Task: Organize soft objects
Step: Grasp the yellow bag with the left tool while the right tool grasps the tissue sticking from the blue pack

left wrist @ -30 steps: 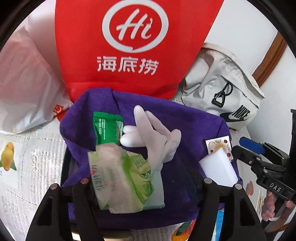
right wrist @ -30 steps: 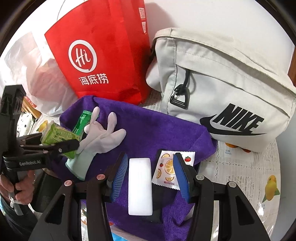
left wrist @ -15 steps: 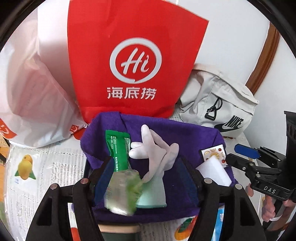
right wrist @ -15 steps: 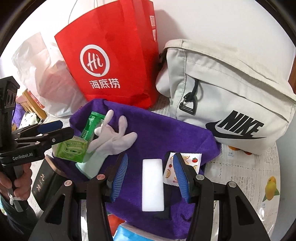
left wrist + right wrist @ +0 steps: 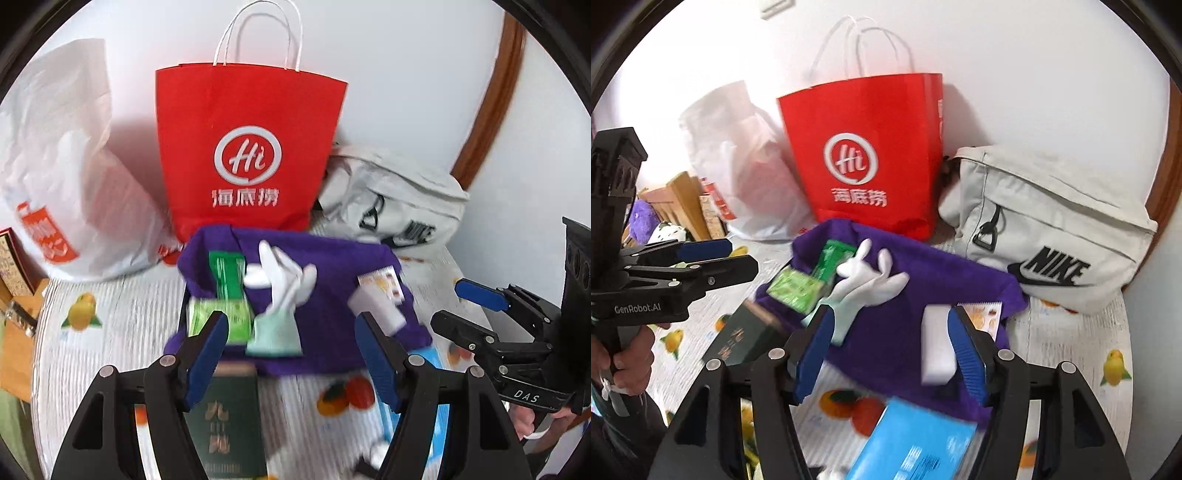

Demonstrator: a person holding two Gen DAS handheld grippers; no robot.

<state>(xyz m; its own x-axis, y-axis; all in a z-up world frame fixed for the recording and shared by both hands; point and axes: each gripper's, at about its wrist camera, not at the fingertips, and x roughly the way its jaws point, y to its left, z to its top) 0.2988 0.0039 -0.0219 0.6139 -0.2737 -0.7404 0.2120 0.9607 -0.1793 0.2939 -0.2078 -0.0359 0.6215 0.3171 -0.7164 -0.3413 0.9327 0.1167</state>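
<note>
A purple towel [image 5: 332, 306] [image 5: 923, 288] lies on the table. On it are a white rubber glove [image 5: 284, 284] [image 5: 868, 284], a long green packet [image 5: 225, 273] [image 5: 831, 258], a light green pack [image 5: 218, 317] [image 5: 796, 288], a white sponge block [image 5: 376, 310] [image 5: 936, 343] and an orange-print sachet [image 5: 382, 282] [image 5: 988, 315]. My left gripper [image 5: 291, 332] [image 5: 738, 256] hangs open and empty above the towel's near edge. My right gripper [image 5: 891, 321] [image 5: 452, 302] holds nothing and its jaws are opening. The sponge lies on the towel below it, near its right finger.
A red paper bag [image 5: 251, 158], a white plastic bag [image 5: 62, 166] and a grey Nike bag [image 5: 1052, 236] stand against the wall behind the towel. A dark green box [image 5: 225, 421] and a blue box [image 5: 912, 443] lie near the front on the fruit-print tablecloth [image 5: 110, 332].
Both grippers have drawn back and up from the towel. The light green pack left the left jaws and now lies on the towel's left edge. The right jaws have widened.
</note>
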